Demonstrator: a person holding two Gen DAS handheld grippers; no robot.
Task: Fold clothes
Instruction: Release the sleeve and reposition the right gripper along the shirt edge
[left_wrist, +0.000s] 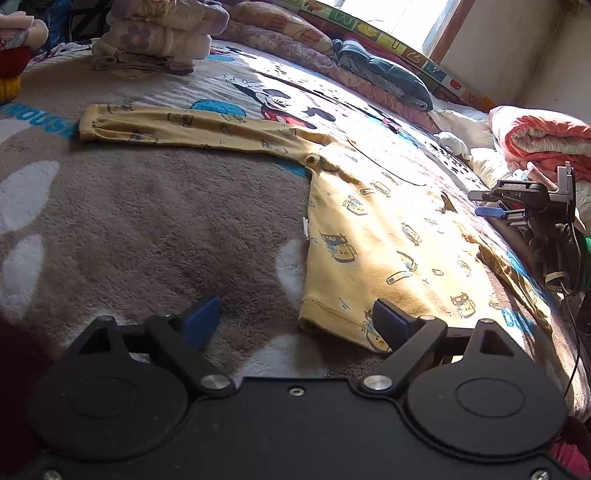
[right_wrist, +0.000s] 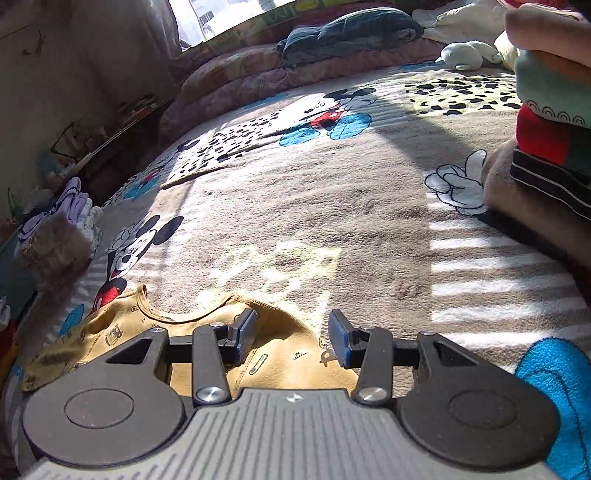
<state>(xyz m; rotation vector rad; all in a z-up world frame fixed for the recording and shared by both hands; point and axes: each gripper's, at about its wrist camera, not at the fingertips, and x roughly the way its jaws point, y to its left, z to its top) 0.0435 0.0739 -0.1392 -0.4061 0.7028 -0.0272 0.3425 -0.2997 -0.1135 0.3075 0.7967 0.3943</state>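
Here both hand-held grippers, left (left_wrist: 295, 321) and right (right_wrist: 291, 334), gape over shirt (left_wrist: 388, 236).

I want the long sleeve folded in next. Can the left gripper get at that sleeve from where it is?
Probably yes. The left gripper is open over the shirt's hem, and the sleeve lies flat farther up the blanket. Only bare blanket lies between them; the folded pile sits beyond the sleeve.

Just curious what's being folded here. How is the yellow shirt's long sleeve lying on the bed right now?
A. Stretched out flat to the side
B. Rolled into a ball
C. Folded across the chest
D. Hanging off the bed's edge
A: in the left wrist view the sleeve of the yellow shirt lies flat on the blanket, extended sideways away from the body.
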